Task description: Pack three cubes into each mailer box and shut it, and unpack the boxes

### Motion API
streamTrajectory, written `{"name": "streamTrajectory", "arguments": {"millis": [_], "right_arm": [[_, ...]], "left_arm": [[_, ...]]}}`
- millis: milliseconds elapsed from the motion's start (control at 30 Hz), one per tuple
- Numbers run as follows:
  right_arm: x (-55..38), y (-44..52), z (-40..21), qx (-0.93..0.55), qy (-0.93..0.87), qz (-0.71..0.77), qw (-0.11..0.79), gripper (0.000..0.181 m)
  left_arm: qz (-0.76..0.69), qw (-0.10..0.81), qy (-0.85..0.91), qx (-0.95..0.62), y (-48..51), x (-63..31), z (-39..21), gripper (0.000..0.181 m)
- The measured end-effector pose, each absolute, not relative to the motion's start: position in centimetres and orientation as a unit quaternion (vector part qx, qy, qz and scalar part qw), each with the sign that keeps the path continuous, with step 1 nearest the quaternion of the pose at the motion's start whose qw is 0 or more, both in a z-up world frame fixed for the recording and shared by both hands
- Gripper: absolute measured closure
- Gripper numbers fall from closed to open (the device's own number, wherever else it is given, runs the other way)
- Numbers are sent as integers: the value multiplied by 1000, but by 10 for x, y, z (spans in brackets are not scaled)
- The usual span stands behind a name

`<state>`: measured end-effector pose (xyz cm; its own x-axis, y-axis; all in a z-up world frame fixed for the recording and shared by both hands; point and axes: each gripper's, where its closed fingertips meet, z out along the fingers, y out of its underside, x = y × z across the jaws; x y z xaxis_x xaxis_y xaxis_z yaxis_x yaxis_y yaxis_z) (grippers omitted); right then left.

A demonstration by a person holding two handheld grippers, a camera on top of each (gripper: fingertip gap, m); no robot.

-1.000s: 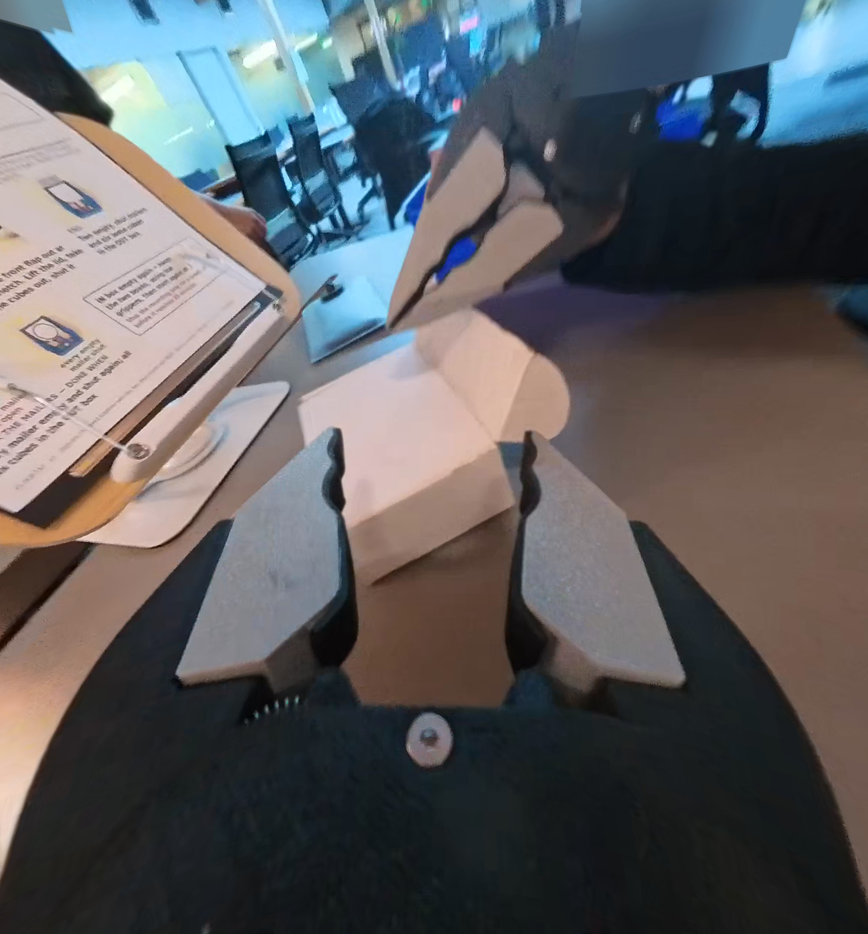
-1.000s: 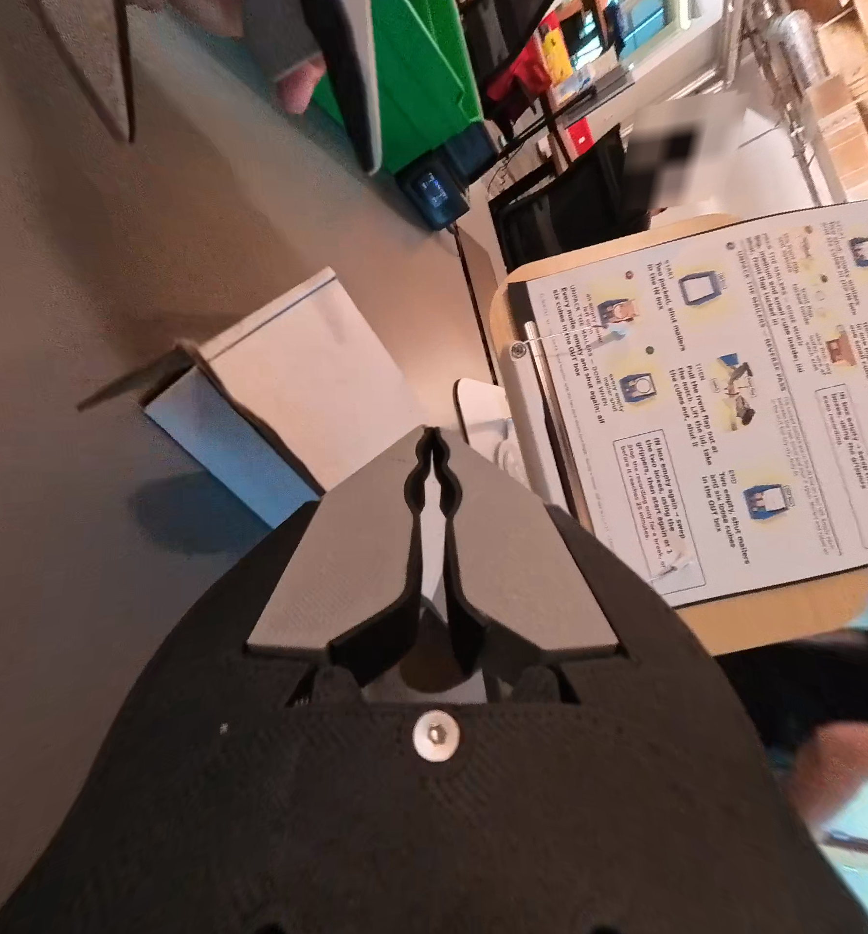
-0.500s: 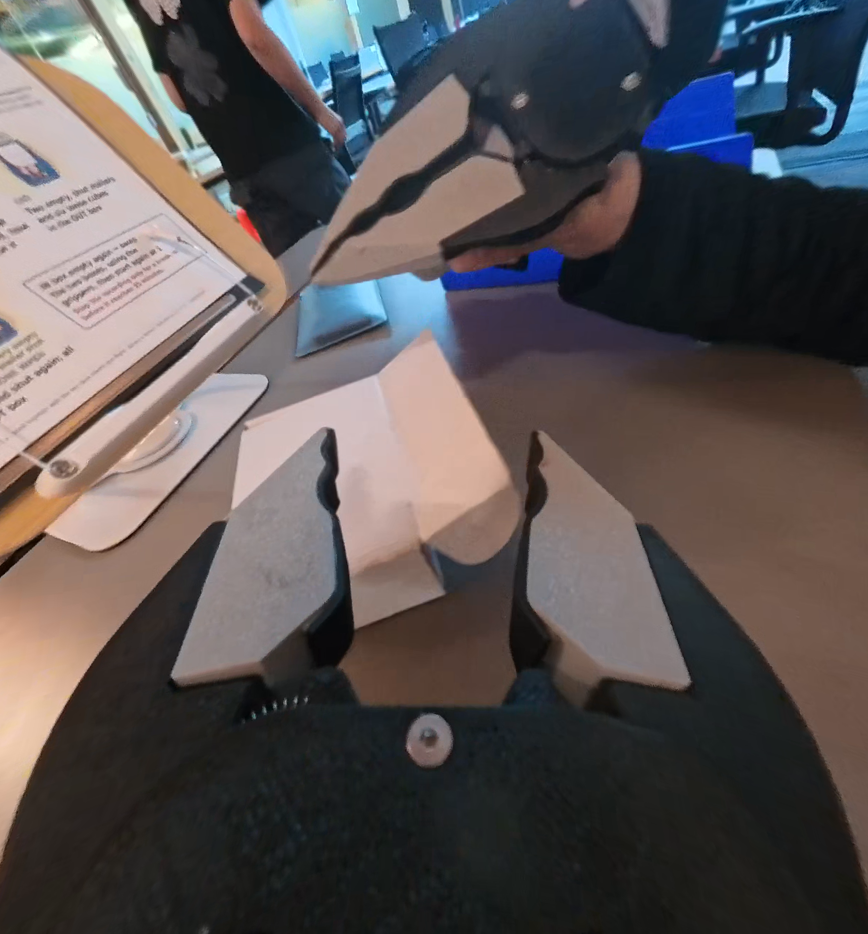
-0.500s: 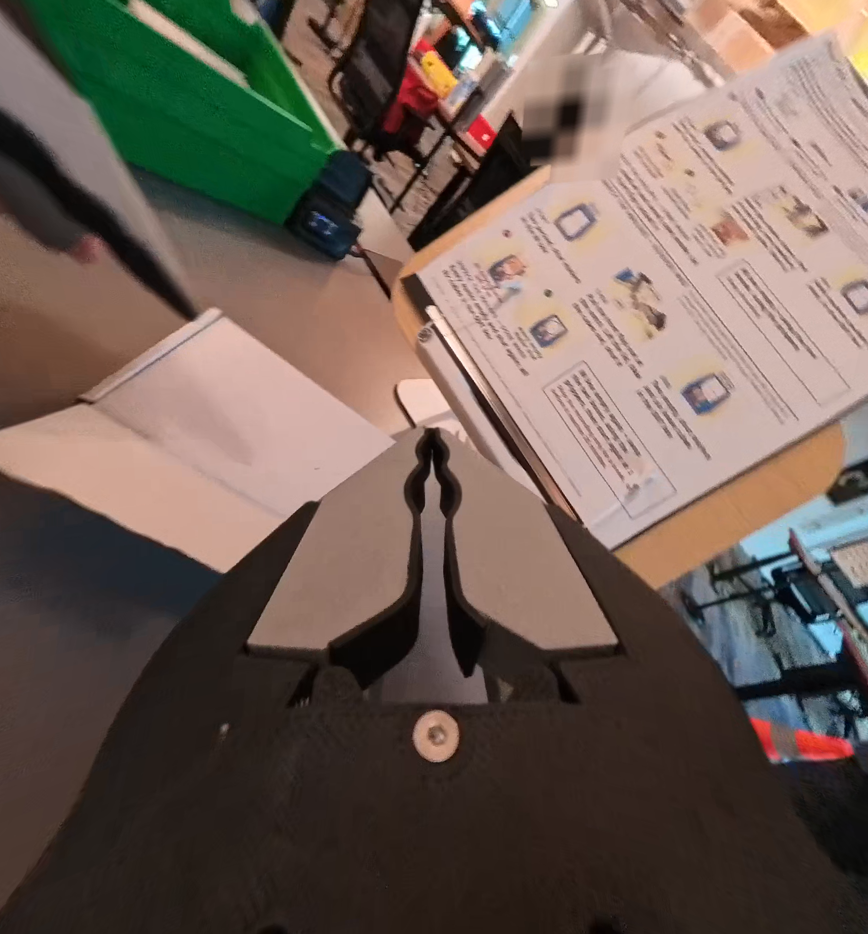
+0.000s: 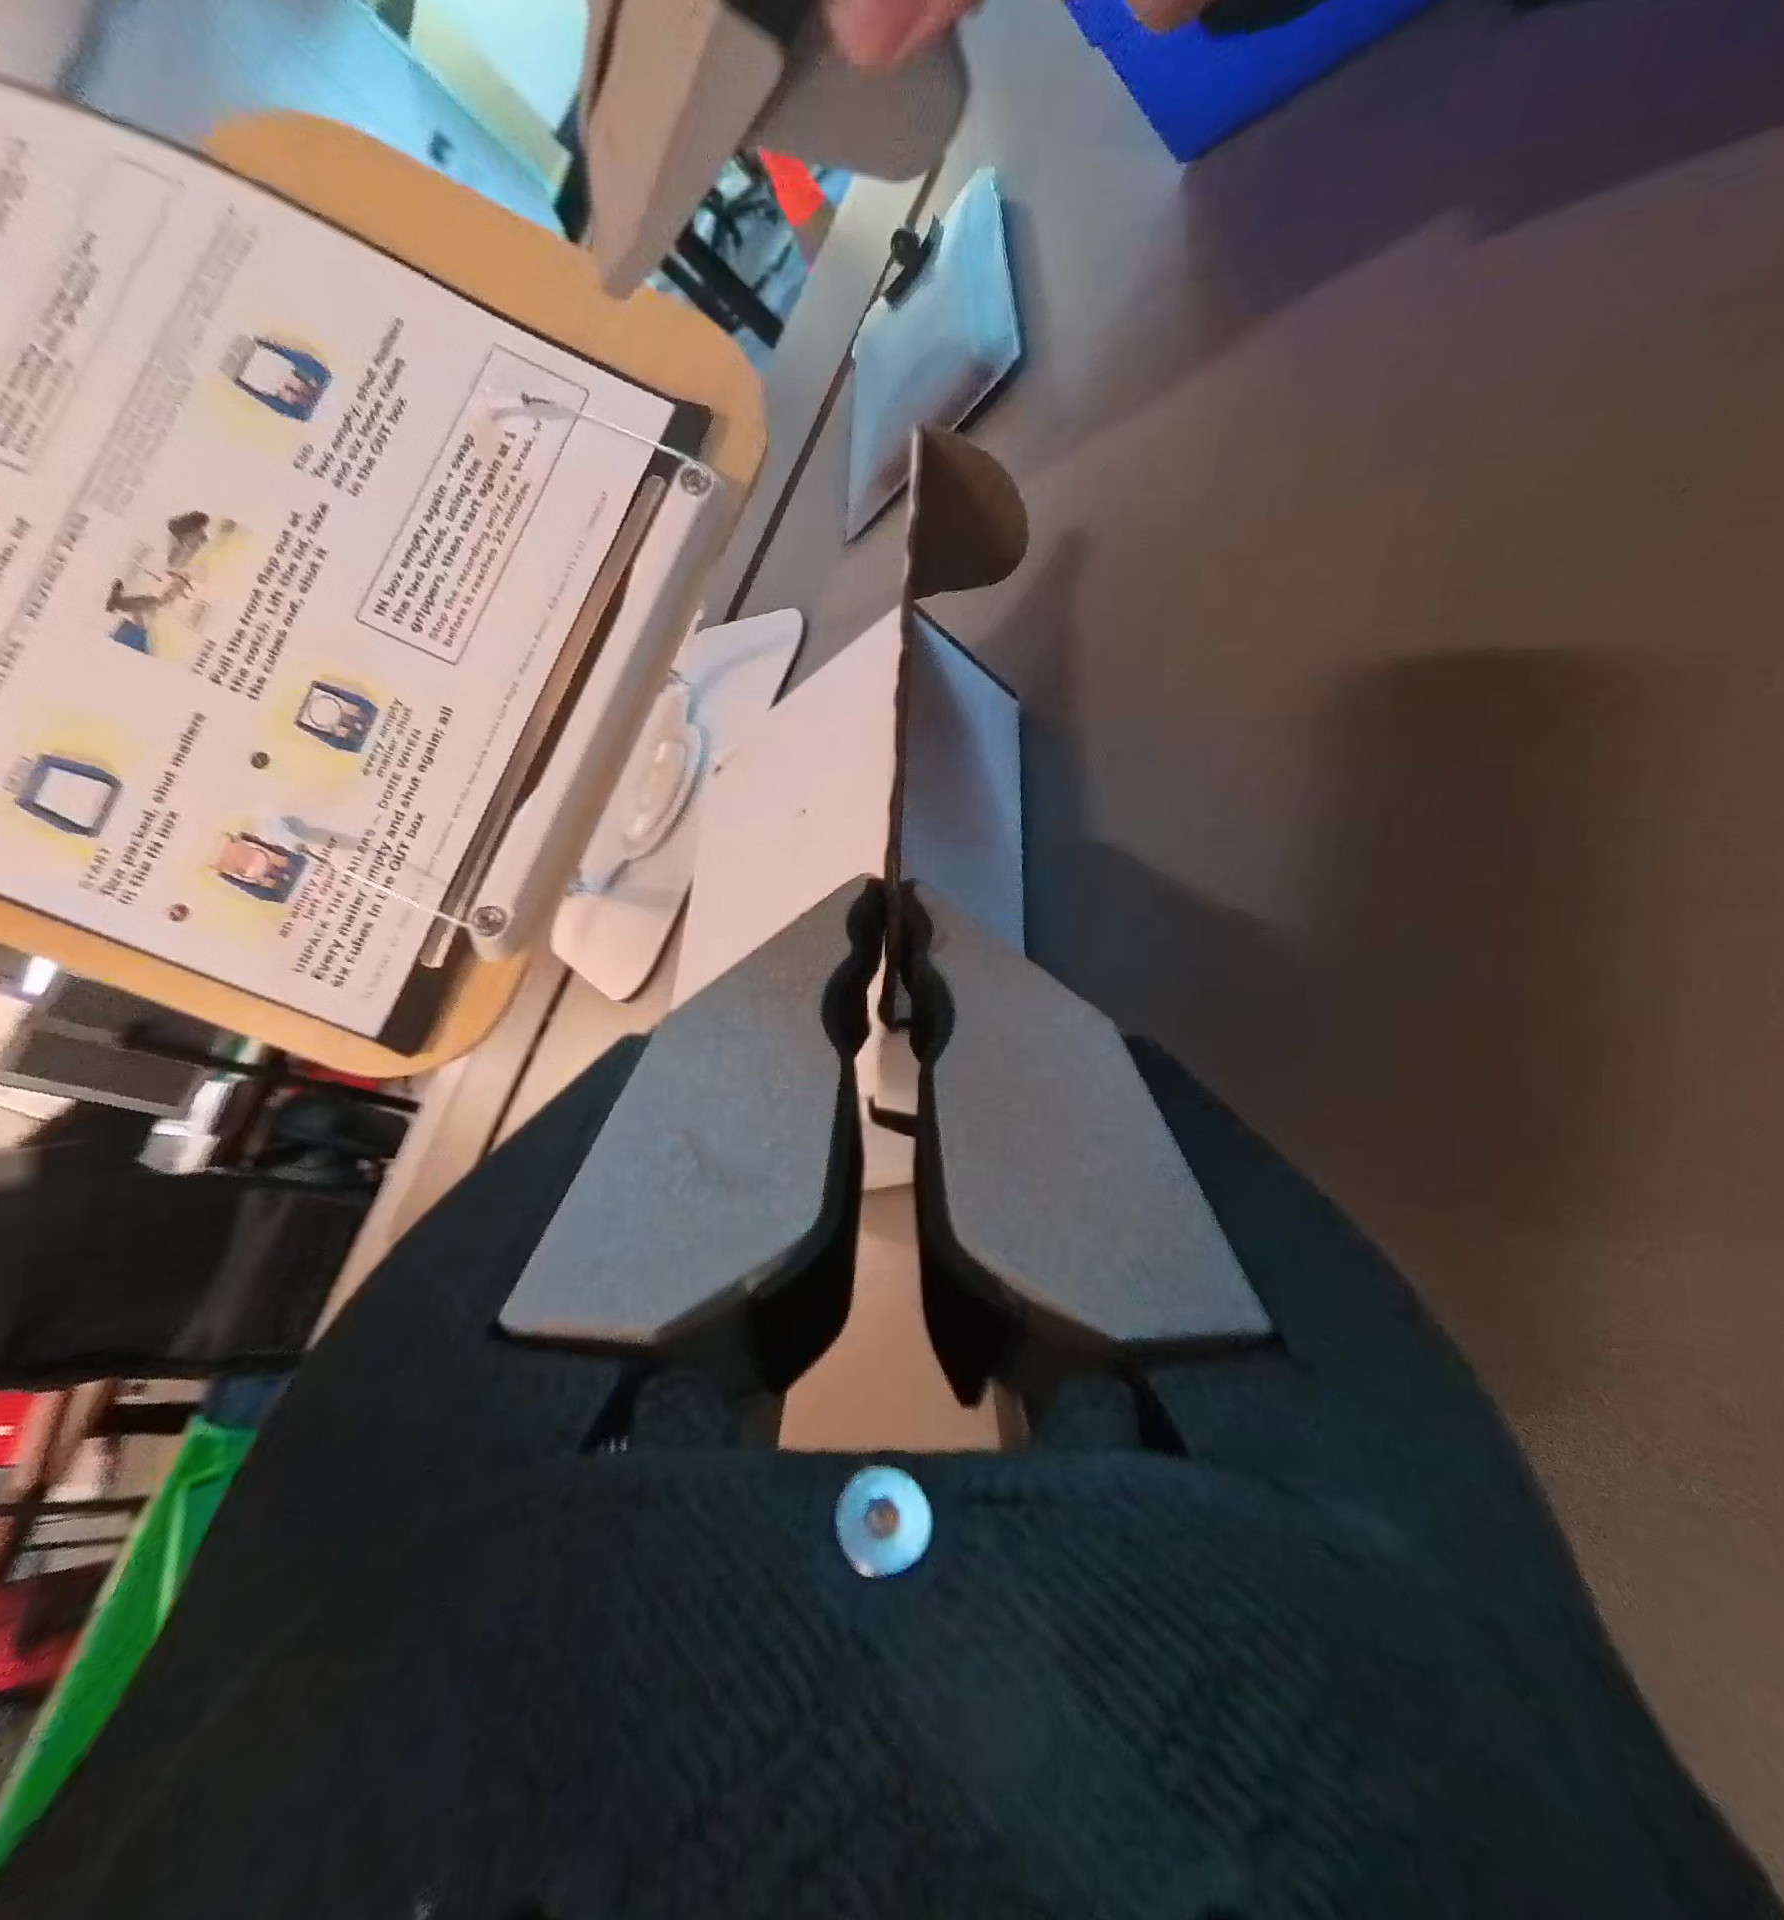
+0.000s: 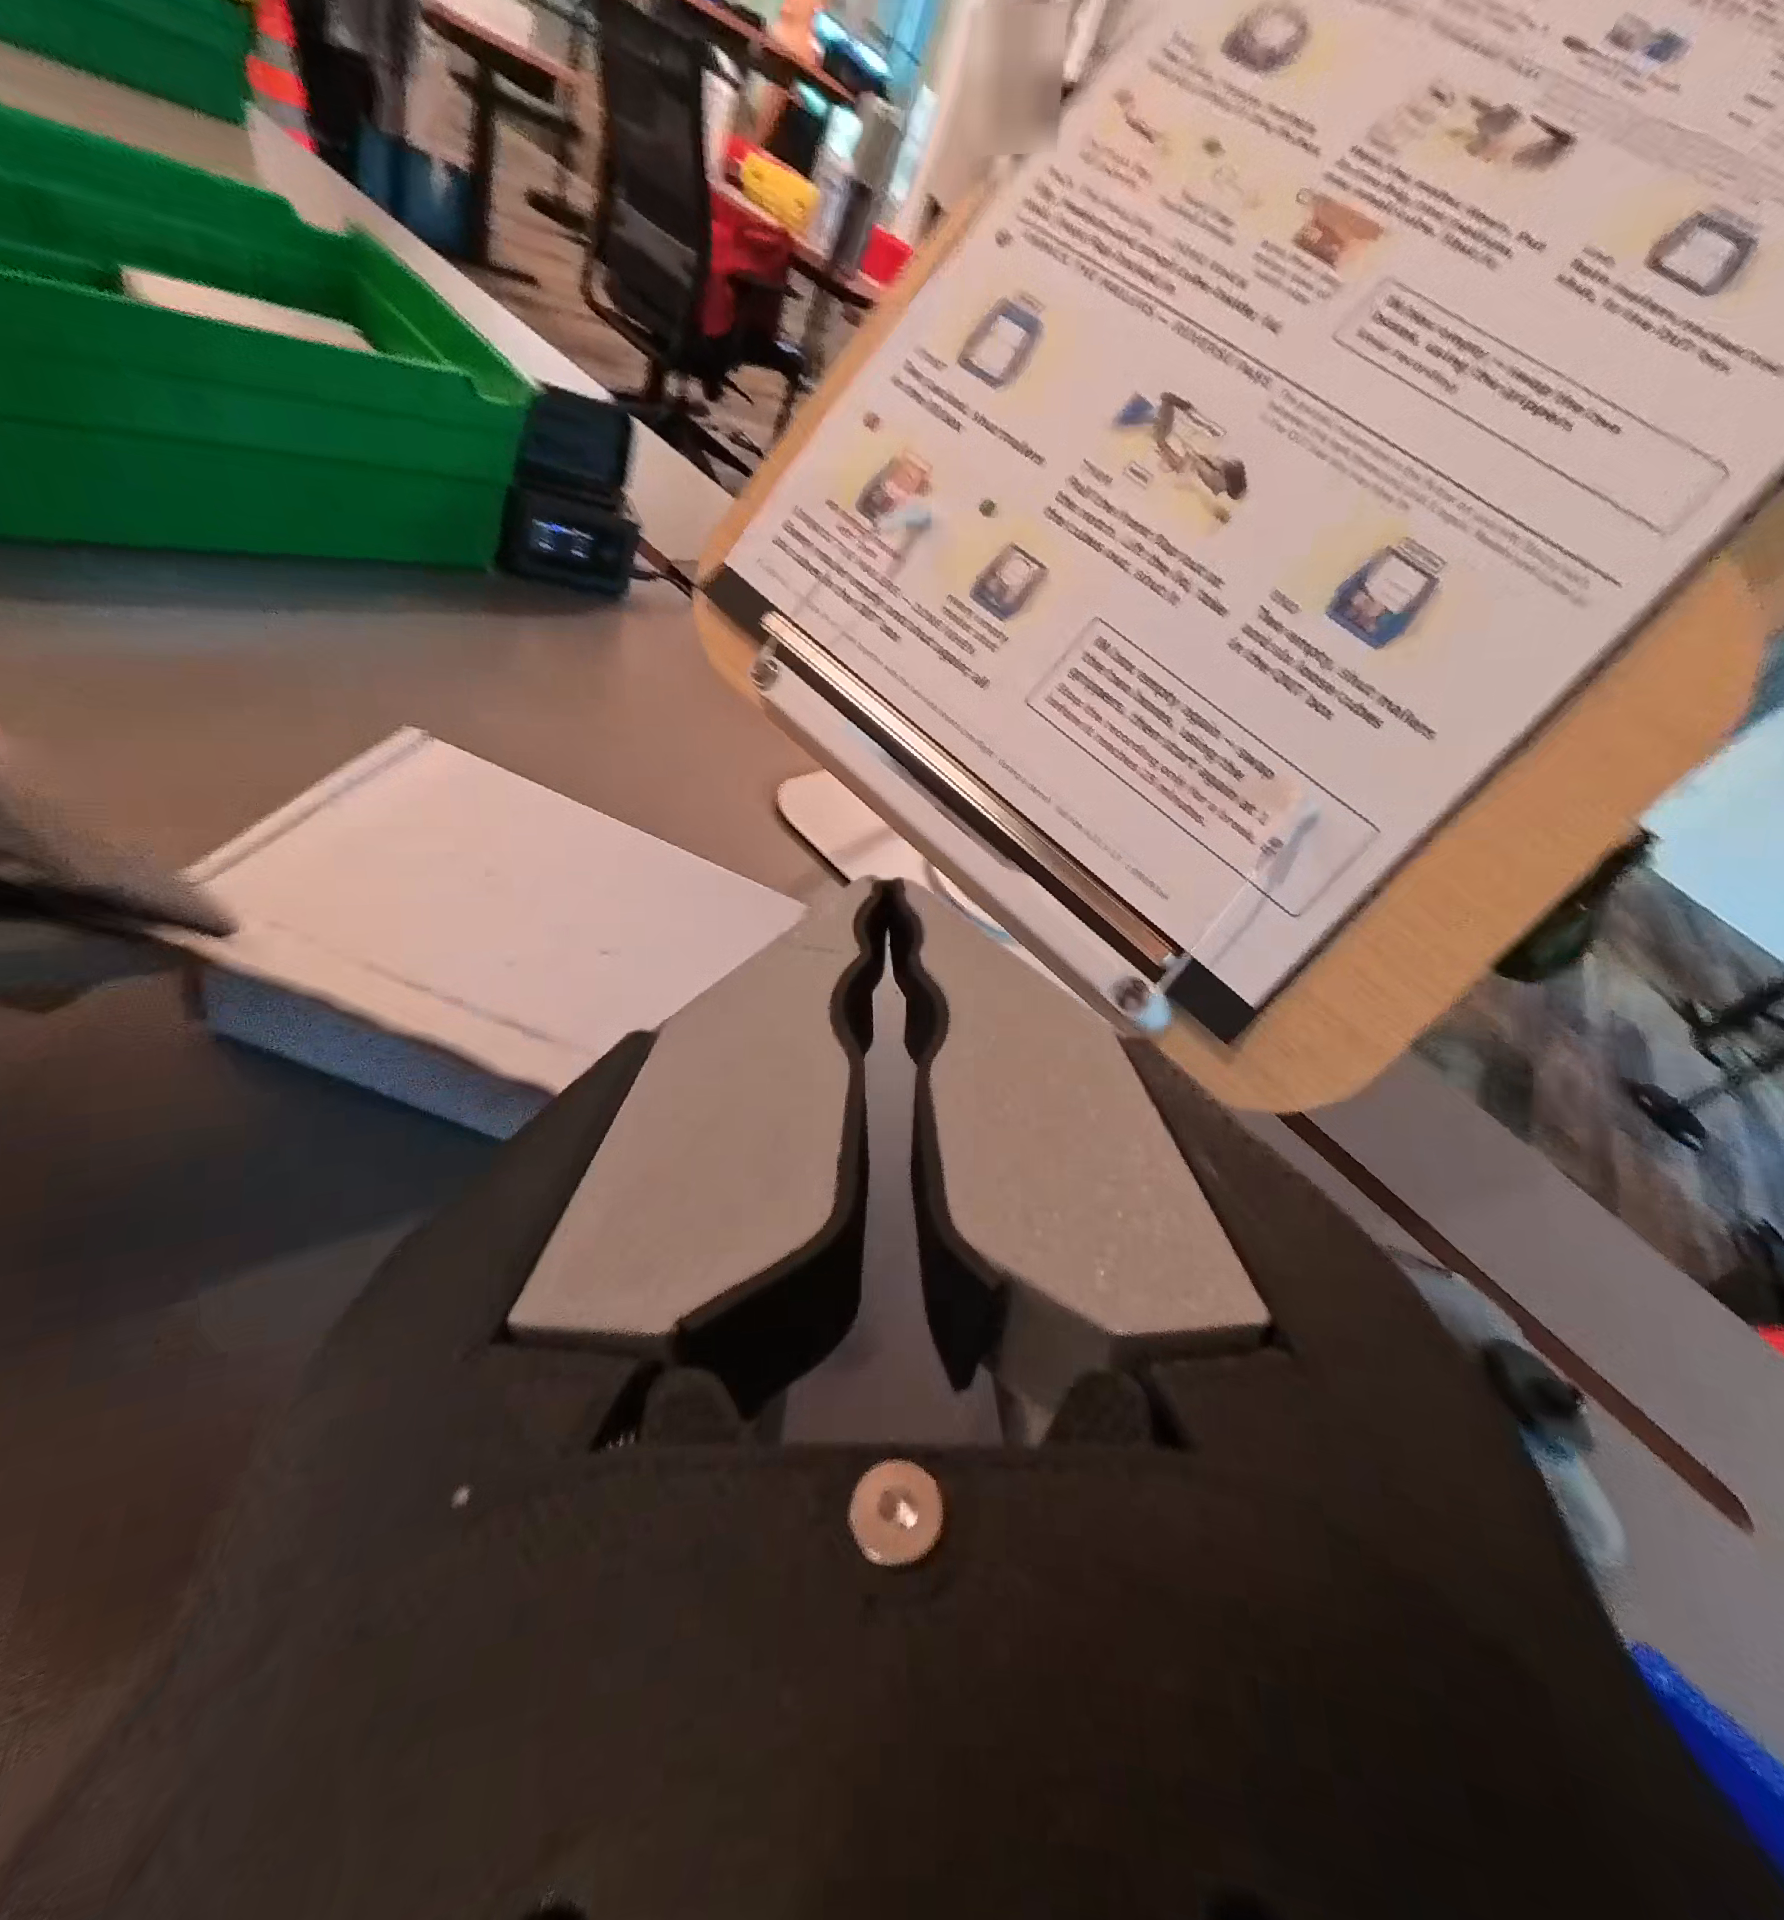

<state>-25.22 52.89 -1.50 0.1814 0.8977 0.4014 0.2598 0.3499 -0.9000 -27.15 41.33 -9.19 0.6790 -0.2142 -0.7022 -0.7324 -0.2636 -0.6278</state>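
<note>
A white mailer box (image 5: pixel 805 790) lies on the brown table beside the stand. My left gripper (image 5: pixel 893 914) is shut on the box's front flap (image 5: pixel 971 520), which shows edge-on and stands up between the fingertips. My right gripper (image 6: pixel 890 904) is shut and empty, held above the near corner of the same box (image 6: pixel 472 883). The right gripper also shows at the top of the left wrist view (image 5: pixel 680 135), held in a hand. The left gripper is a blur at the left edge of the right wrist view (image 6: pixel 46 873). No cubes are in view.
An instruction sheet on a wooden board with a white stand (image 5: pixel 275 582) leans close behind the box; it also shows in the right wrist view (image 6: pixel 1283 499). Green bins (image 6: pixel 192 416) and a small black device (image 6: pixel 571 499) stand at the far left. A blue bin (image 5: pixel 1210 62) is at the far right. The left gripper's tips are roughly 15 centimetres from the right gripper's.
My left gripper has rolled onto its side and closed from open onto the box flap. My right gripper stayed shut and swung round over the box.
</note>
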Motion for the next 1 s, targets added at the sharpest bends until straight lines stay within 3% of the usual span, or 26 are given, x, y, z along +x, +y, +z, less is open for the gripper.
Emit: {"name": "streamTrajectory", "arguments": {"millis": [233, 400, 500, 767, 1000], "right_arm": [[-238, 430, -20, -286, -723, 345, 526, 181], [-255, 422, -52, -269, -761, 256, 531, 181], [-269, 437, -63, -263, -753, 163, 581, 164], [-280, 429, -98, -238, -791, 92, 556, 124], [-290, 426, -126, -233, -813, 42, 532, 122]], "left_arm": [[124, 516, 266, -805, 418, -293, -73, 181], [28, 524, 246, -815, 419, -300, -63, 181], [-24, 534, 234, -812, 419, -303, -61, 181], [-101, 575, 198, -788, 409, -306, -51, 181], [-111, 597, 202, -768, 402, -307, -40, 181]]}}
